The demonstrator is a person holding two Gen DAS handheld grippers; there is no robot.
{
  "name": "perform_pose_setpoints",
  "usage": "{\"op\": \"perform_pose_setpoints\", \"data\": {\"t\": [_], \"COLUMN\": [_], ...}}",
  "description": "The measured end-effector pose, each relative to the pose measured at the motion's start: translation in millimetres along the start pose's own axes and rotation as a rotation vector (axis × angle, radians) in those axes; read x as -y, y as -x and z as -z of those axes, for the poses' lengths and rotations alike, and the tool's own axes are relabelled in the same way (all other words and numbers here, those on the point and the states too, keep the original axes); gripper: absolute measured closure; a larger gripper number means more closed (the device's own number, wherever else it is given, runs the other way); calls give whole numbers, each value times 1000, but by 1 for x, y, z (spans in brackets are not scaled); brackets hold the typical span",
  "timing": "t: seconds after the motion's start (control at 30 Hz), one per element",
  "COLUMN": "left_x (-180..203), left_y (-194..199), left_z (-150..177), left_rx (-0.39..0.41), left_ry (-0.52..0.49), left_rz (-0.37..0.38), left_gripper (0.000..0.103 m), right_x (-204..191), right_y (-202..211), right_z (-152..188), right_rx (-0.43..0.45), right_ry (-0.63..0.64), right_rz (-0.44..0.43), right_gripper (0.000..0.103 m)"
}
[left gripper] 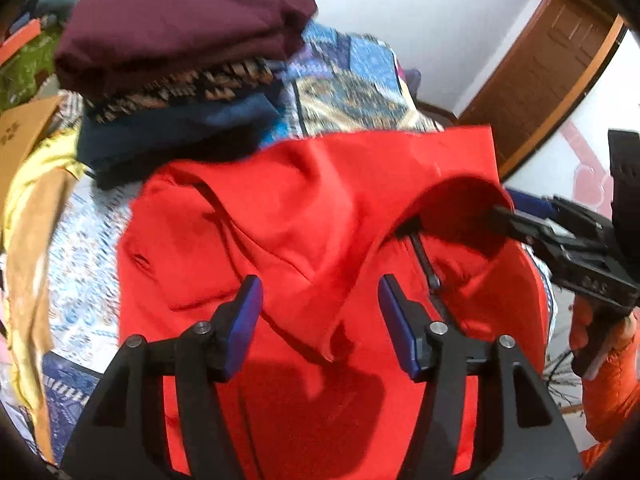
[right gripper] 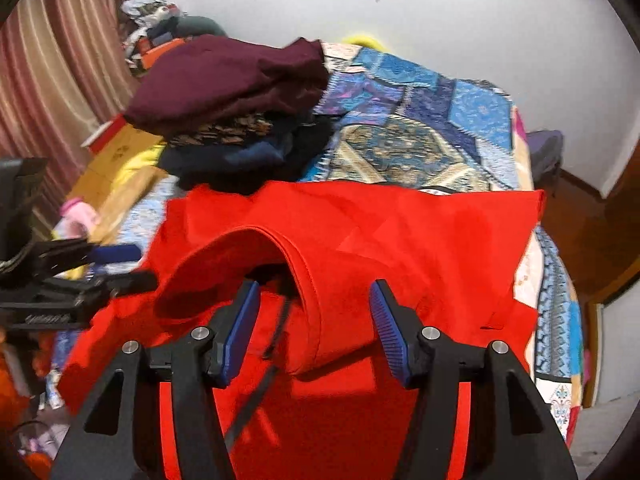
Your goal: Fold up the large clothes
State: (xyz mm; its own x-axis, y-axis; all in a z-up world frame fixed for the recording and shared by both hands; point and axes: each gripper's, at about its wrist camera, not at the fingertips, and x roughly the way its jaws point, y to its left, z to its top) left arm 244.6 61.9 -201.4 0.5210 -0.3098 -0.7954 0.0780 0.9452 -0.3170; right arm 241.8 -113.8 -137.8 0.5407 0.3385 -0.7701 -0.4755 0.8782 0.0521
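Garment: red zip-front jacket [left gripper: 304,216], spread over the lower centre of both views on the patchwork quilt [left gripper: 352,92]; far hem straight along mid-frame, collar or hood rim [right gripper: 304,276] arched up at centre of the right wrist view, black zipper [right gripper: 276,332] trailing below it.

Left gripper [left gripper: 320,320]: released, blue pads spread wide at lower centre of the left wrist view, red cloth beneath but nothing pinched.

Right gripper [right gripper: 314,328]: released too, pads wide either side of the raised rim; not clamped on it. Seen from the left wrist view at right edge, tips reaching under that arch.

Stack: folded maroon garment [left gripper: 172,24] atop patterned and navy pieces, upper left of both views, just beyond the jacket's far left corner.

Step in hand (judged): first fold barely begun; rim and zipper side still rumpled.

Doing it well: flatten the arched rim before any fold; pinch both cloth layers close to an edge, not mid-panel; keep zipper halves aligned so the front lies closed; lift both sides level, carry toward the straight far hem.

Risk: drifting upper left and nudging the stack; bunching if only one layer caught.
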Motion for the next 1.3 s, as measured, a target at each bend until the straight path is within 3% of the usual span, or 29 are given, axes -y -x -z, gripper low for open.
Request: {"op": "perform_pose_setpoints", "data": {"t": [0.23,0.3,0.33,0.37,0.4,0.43,0.5,0.6,0.77,0.9,1.07,1.13,1.2,1.3], "left_x": [8,6,3,2,-1,-3,-5,1,16,17,9,5,2,-4], "left_y": [-49,-55,-56,-56,-52,-46,-31,-2,42,45,33,32,34,42], "left_z": [15,16,15,15,15,14,13,12,12,14,34,44,52,56], "left_rx": [-143,-133,-119,-104,-73,-47,4,85,162,137,30,6,-3,13], "left_ry": [-37,-50,-45,-40,-35,-31,-18,-56,-103,-120,-84,-70,-60,-56], "left_rz": [-24,-90,-130,-153,-177,-168,-131,-141,-109,-91,-61,-55,-71,-132], "left_gripper": [44,44,44,48,67,79,90,94,94,91,81,67,58,57], "right_x": [11,15,17,21,24,28,30,22,11,6,8,10,13,18], "right_y": [4,3,3,3,4,7,14,30,64,69,45,36,30,26], "right_z": [9,11,11,13,14,15,18,20,23,35,62,73,80,89], "right_rx": [32,45,48,53,58,70,88,126,185,155,49,13,-14,-43], "right_ry": [-6,-10,-17,-35,-55,-75,-107,-84,-62,-41,-61,-76,-88,-115], "right_rz": [59,86,87,75,59,39,-35,-40,-44,-52,-49,-47,-44,-55], "right_gripper": [52,65,77,90,94,94,94,95,96,96,95,95,95,95]}}
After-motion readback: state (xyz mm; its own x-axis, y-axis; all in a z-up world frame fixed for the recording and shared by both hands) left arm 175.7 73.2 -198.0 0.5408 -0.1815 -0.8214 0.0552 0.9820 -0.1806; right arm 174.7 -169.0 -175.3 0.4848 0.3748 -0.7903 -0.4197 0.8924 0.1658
